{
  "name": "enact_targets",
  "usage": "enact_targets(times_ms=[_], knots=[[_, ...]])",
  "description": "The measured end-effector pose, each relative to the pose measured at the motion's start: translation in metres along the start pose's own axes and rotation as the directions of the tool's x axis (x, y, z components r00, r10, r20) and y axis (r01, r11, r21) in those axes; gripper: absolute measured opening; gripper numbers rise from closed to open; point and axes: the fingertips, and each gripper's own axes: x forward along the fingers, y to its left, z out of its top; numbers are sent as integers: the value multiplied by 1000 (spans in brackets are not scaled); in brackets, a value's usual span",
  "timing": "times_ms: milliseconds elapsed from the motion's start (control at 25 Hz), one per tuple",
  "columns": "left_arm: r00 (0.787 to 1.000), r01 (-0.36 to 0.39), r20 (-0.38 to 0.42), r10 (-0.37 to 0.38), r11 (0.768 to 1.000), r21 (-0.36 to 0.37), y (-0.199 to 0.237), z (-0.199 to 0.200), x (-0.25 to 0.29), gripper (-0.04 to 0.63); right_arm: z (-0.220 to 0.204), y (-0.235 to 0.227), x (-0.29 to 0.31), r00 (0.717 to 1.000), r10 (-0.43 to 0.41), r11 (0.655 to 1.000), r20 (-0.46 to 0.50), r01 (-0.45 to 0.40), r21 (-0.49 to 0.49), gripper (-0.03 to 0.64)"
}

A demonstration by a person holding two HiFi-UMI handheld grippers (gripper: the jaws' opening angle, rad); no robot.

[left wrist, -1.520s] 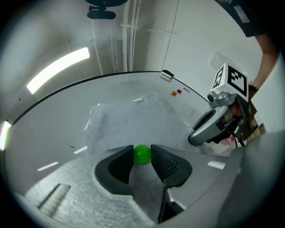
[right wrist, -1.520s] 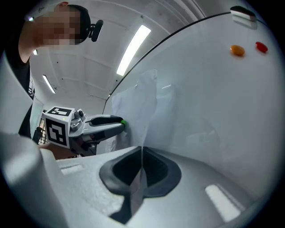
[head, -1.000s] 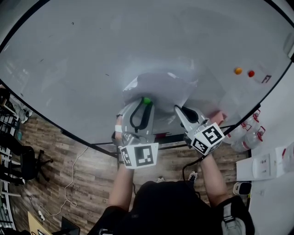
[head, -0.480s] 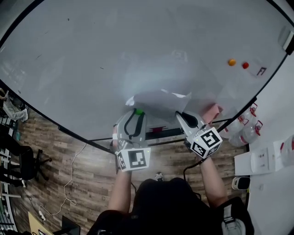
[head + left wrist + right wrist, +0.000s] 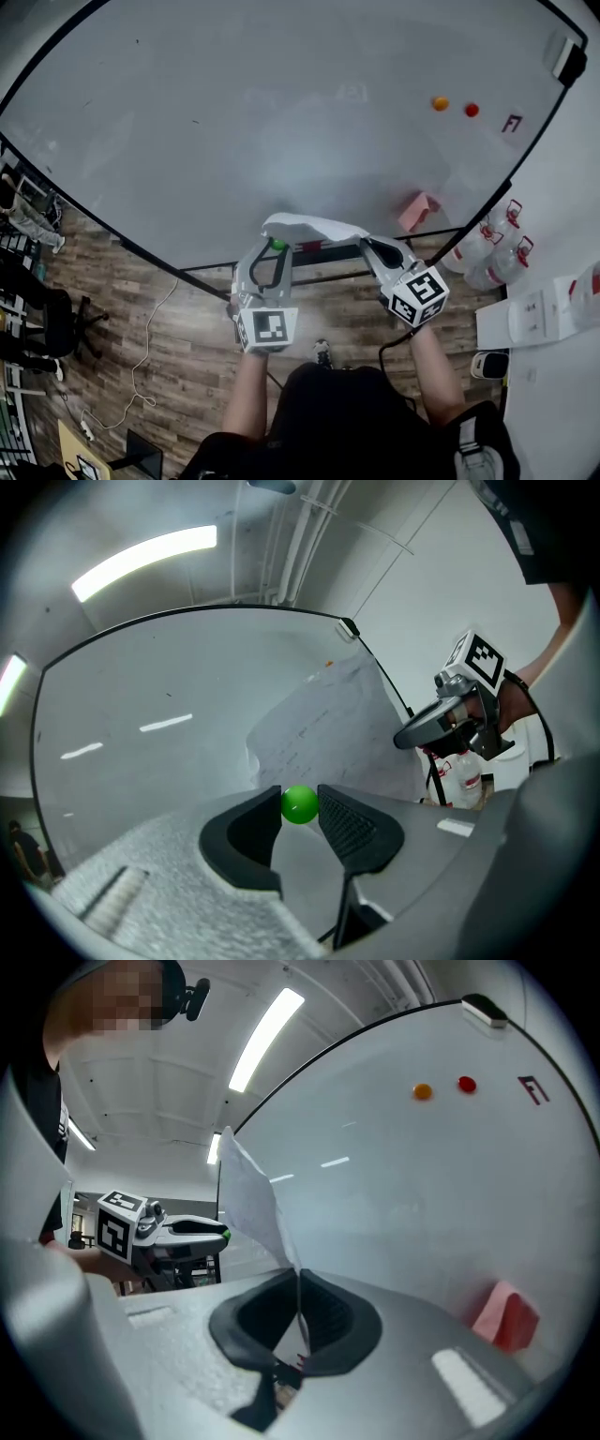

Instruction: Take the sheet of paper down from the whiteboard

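The white sheet of paper [image 5: 314, 225] is off the whiteboard [image 5: 234, 112] and hangs bowed between my two grippers, low in front of the board's bottom edge. My right gripper [image 5: 364, 242] is shut on the sheet's right corner; in the right gripper view the paper [image 5: 248, 1194] rises out of the closed jaws [image 5: 298, 1283]. My left gripper [image 5: 277, 246] is shut on a small green ball magnet [image 5: 299, 803] at the sheet's left corner. The paper [image 5: 319, 733] stands just beyond that magnet; whether it is also pinched I cannot tell.
An orange magnet [image 5: 440, 103] and a red magnet [image 5: 472, 110] stick on the board's upper right. A pink eraser [image 5: 417, 211] sits near its lower right edge. Water bottles [image 5: 487, 253] stand on the wooden floor to the right, a black chair [image 5: 37, 319] to the left.
Both grippers have come down and back from the whiteboard together. The sheet, which lay against the board, now hangs curled between them below its edge.
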Motion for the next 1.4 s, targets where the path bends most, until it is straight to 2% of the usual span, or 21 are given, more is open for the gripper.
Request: enact_targets(times_ms=[320,600,840,1400], knots=[[999,24,-35,-27,995,-93,-42,-16,-52,133,-36,28,-54,997,16,1000,-70,-15,7,5],[998,13,-66,-22,990,-139,-70,-33,-93,133,-62,53,-94,994,32,999,-104,-28,34,5],[995,12,-93,-26,989,-150,-88,-40,-117,133,-70,61,-115,994,32,998,-102,-26,55,5],[995,-16,-95,2,989,-144,-97,-32,-139,133,-67,72,-129,995,58,997,-79,-54,51,4]])
